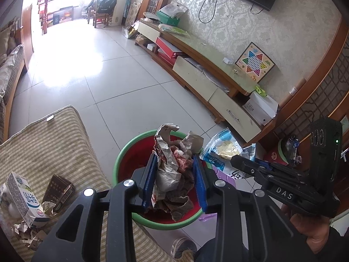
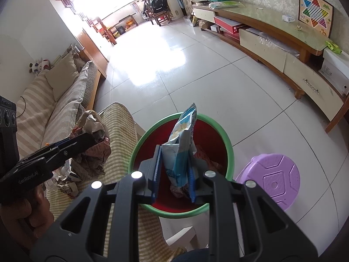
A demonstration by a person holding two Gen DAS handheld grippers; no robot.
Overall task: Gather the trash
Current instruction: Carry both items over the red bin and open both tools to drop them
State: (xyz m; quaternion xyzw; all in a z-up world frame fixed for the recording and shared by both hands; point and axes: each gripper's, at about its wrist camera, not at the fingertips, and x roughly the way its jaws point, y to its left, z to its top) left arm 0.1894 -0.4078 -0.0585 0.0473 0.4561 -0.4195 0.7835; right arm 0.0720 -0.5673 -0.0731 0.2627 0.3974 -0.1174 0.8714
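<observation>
Trash, far left: a milk carton [image 1: 25,198], a brown carton [image 1: 59,193] and torn paper scraps [image 1: 30,233] lie on the striped sofa cushion [image 1: 54,144], left of the bin and not yet collected.
Left gripper: the left gripper [image 1: 174,181] is clamped on a wad of crumpled paper [image 1: 172,166], its blue pads pressed against both sides.
Wad position: from the left wrist it appears over the bin's mouth; from the right wrist it appears over the cushion just left of the rim, so I cannot tell whether it is truly above the opening.
Bin: a red bin with a green rim [image 2: 139,142] stands on the tiled floor, beside the cushion's right edge. Some trash already lies at its bottom.
Right gripper: the right gripper [image 2: 174,174] is closed on a blue and white snack bag [image 2: 182,152], long axis upright, hanging over the bin's opening.
Key relation: the bin lies straight below the bag, so the right hand looks nearer to a clean drop; the wad may need to shift right first.
Right side: a purple stool [image 2: 272,179] stands just right of the bin, touching or nearly so.
In the way: nothing blocks the opening; the two grippers are close together and could bump.
</observation>
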